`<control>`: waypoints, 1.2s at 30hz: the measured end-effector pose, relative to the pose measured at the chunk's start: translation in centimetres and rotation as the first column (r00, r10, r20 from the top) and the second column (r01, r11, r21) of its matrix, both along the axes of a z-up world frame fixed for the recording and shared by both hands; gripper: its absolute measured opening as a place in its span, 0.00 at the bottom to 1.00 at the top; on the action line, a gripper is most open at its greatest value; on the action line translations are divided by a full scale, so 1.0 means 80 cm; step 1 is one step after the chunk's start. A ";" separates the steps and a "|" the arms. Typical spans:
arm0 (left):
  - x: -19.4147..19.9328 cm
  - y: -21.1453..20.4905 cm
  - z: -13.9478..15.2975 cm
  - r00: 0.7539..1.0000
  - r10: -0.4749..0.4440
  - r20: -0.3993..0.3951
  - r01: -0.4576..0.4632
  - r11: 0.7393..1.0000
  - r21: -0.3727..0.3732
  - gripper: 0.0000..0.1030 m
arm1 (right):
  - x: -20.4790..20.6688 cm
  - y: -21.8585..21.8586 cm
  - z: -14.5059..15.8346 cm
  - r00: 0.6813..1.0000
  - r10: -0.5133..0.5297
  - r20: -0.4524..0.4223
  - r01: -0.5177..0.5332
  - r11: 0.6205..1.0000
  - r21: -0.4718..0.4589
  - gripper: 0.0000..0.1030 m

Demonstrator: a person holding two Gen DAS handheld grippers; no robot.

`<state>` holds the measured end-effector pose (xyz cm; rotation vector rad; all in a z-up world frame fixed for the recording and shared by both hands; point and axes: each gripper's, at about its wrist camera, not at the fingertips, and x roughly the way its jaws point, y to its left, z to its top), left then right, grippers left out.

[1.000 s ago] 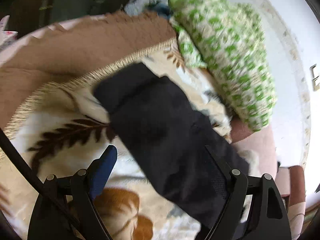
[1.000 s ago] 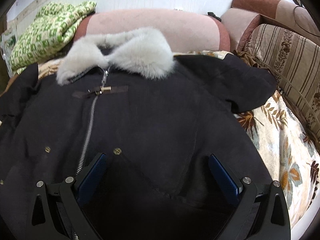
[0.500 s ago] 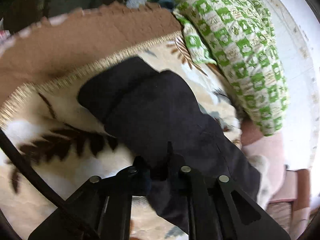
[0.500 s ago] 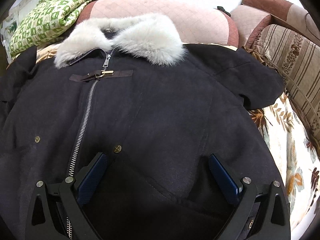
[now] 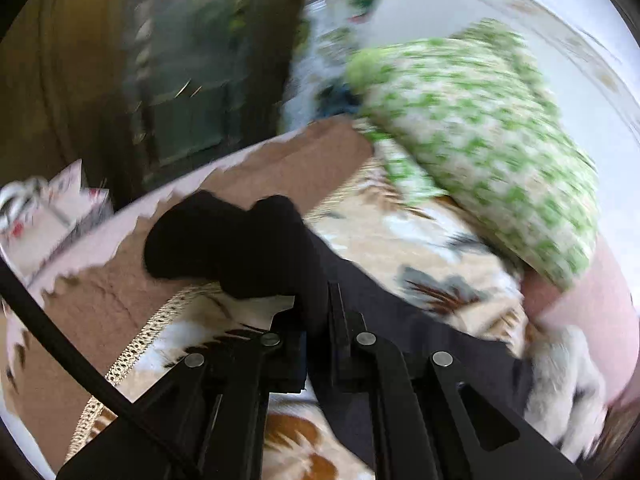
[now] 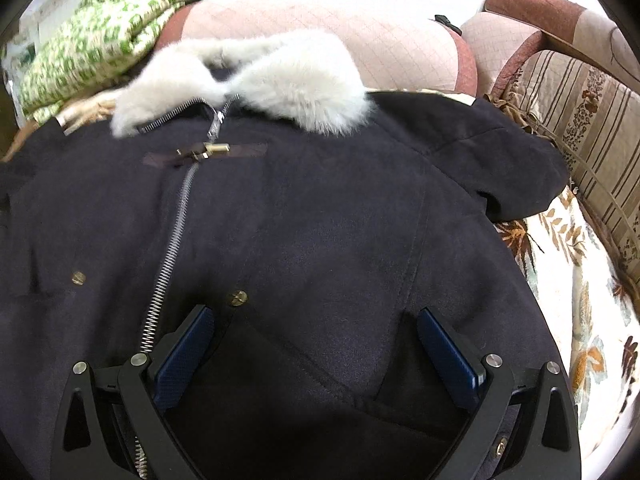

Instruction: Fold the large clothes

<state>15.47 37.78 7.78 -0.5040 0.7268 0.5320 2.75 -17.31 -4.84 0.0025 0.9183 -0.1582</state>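
Note:
A dark navy coat (image 6: 304, 232) with a white fur collar (image 6: 256, 76) and a metal zipper (image 6: 172, 248) lies face up on a leaf-patterned blanket (image 6: 584, 300). My right gripper (image 6: 316, 360) is open, low over the coat's lower front. My left gripper (image 5: 316, 320) is shut on the coat's sleeve (image 5: 236, 244) and holds it lifted off the blanket (image 5: 404, 220), the cuff drooping over the fingers. The left wrist view is blurred by motion.
A green-and-white patterned quilt (image 5: 480, 140) lies folded at the sofa's back, also in the right wrist view (image 6: 96, 36). Pink sofa cushions (image 6: 360, 44) stand behind the collar. A striped armrest (image 6: 580, 112) is at the right. A brown blanket edge (image 5: 120, 292) hangs at the left.
My left gripper closed on the sleeve and lifted it up off the blanket. My right gripper stayed open and moved slightly over the coat.

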 end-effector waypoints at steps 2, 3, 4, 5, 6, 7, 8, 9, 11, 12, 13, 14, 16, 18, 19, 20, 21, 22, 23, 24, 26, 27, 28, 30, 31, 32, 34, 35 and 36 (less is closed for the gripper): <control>0.002 -0.045 0.021 0.996 -0.083 0.022 0.082 0.996 0.021 0.07 | -0.010 -0.007 0.019 0.998 0.007 0.056 -0.012 0.995 0.096 0.99; 0.008 -0.075 0.031 0.991 -0.133 0.033 0.132 0.991 0.029 0.07 | -0.013 -0.012 0.029 0.997 0.009 0.083 -0.022 0.988 0.152 0.99; 0.011 -0.105 0.040 0.982 -0.184 0.041 0.182 0.983 0.035 0.07 | -0.017 -0.017 0.040 0.994 0.007 0.112 -0.029 0.979 0.203 0.99; 0.014 -0.139 0.049 0.970 -0.237 0.049 0.235 0.971 0.041 0.07 | -0.020 -0.023 0.050 0.990 -0.003 0.141 -0.031 0.970 0.242 0.99; 0.020 -0.167 0.053 0.959 -0.277 0.055 0.274 0.961 0.044 0.07 | -0.023 -0.030 0.058 0.986 -0.020 0.166 -0.025 0.964 0.266 0.99; 0.025 -0.197 0.056 0.945 -0.322 0.060 0.320 0.947 0.042 0.07 | -0.024 -0.037 0.064 0.983 -0.040 0.178 -0.011 0.961 0.276 0.99; 0.030 -0.239 0.059 0.922 -0.382 0.068 0.380 0.924 0.035 0.07 | -0.023 -0.043 0.068 0.981 -0.059 0.183 0.005 0.960 0.279 0.99; 0.034 -0.268 0.058 0.902 -0.425 0.072 0.424 0.905 0.025 0.07 | -0.023 -0.054 0.072 0.978 -0.090 0.188 0.034 0.958 0.285 0.99; 0.043 -0.335 0.052 0.855 -0.513 0.073 0.514 0.858 0.001 0.07 | -0.025 -0.079 0.078 0.968 -0.158 0.197 0.090 0.945 0.314 0.99; 0.047 -0.374 0.045 0.824 -0.562 0.070 0.564 0.826 -0.012 0.07 | -0.025 -0.088 0.081 0.963 -0.180 0.198 0.108 0.938 0.328 0.99; 0.050 -0.406 0.038 0.797 -0.600 0.067 0.603 0.797 -0.026 0.07 | -0.027 -0.101 0.084 0.957 -0.212 0.199 0.132 0.927 0.351 0.99; 0.054 -0.447 0.026 0.756 -0.651 0.063 0.654 0.754 -0.054 0.07 | -0.028 -0.113 0.085 0.950 -0.239 0.201 0.151 0.915 0.374 0.99; 0.060 -0.507 0.004 0.687 -0.725 0.046 0.725 0.681 -0.104 0.09 | -0.031 -0.134 0.088 0.937 -0.287 0.201 0.186 0.894 0.407 0.99; 0.064 -0.564 -0.025 0.620 -0.785 0.004 0.775 0.611 -0.163 0.13 | -0.030 -0.150 0.087 0.928 -0.318 0.196 0.212 0.881 0.423 0.99; 0.065 -0.581 -0.038 0.602 -0.798 -0.008 0.782 0.592 -0.193 0.20 | -0.028 -0.157 0.086 0.925 -0.328 0.191 0.224 0.877 0.425 0.99; 0.062 -0.596 -0.049 0.595 -0.804 -0.010 0.783 0.582 -0.220 0.26 | -0.027 -0.163 0.087 0.925 -0.332 0.184 0.229 0.875 0.428 0.99; 0.058 -0.603 -0.058 0.597 -0.802 -0.003 0.778 0.580 -0.241 0.41 | -0.023 -0.169 0.085 0.927 -0.333 0.172 0.233 0.871 0.432 0.99; 0.053 -0.606 -0.061 0.599 -0.801 0.009 0.776 0.577 -0.256 0.52 | -0.021 -0.174 0.084 0.928 -0.335 0.166 0.234 0.867 0.441 0.99; 0.044 -0.604 -0.065 0.598 -0.801 0.029 0.774 0.568 -0.279 0.55 | -0.017 -0.177 0.081 0.929 -0.334 0.159 0.233 0.863 0.449 0.99; 0.039 -0.599 -0.066 0.597 -0.801 0.040 0.773 0.561 -0.296 0.58 | -0.011 -0.179 0.077 0.934 -0.326 0.148 0.227 0.860 0.456 0.99; 0.027 -0.581 -0.066 0.599 -0.798 0.064 0.765 0.546 -0.342 0.63 | 0.002 -0.178 0.067 0.945 -0.302 0.126 0.212 0.858 0.468 0.99; 0.015 -0.567 -0.065 0.601 -0.795 0.079 0.762 0.540 -0.358 0.65 | 0.006 -0.177 0.062 0.949 -0.292 0.119 0.203 0.855 0.477 0.99; 0.001 -0.549 -0.064 0.606 -0.791 0.081 0.759 0.544 -0.357 0.67 | 0.012 -0.175 0.056 0.953 -0.282 0.111 0.195 0.851 0.487 0.99; -0.030 -0.516 -0.057 0.633 -0.771 0.074 0.748 0.583 -0.317 0.68 | 0.028 -0.166 0.042 0.963 -0.257 0.086 0.182 0.848 0.497 0.99; -0.048 -0.493 -0.050 0.651 -0.755 0.077 0.739 0.607 -0.293 0.70 | 0.039 -0.159 0.034 0.969 -0.238 0.070 0.174 0.852 0.493 0.99; -0.061 -0.470 -0.046 0.683 -0.727 0.072 0.718 0.649 -0.253 0.71 | 0.046 -0.155 0.029 0.973 -0.224 0.060 0.167 0.858 0.486 0.99; -0.078 -0.432 -0.041 0.742 -0.668 0.056 0.666 0.724 -0.183 0.71 | 0.075 -0.147 0.022 0.979 -0.198 0.047 0.154 0.872 0.465 0.99; -0.086 -0.415 -0.039 0.770 -0.637 0.048 0.636 0.758 -0.147 0.72 | 0.089 -0.146 0.020 0.981 -0.189 0.044 0.147 0.873 0.464 0.99; -0.092 -0.397 -0.039 0.795 -0.606 0.030 0.605 0.789 -0.106 0.75 | 0.101 -0.145 0.016 0.983 -0.177 0.040 0.137 0.871 0.472 0.99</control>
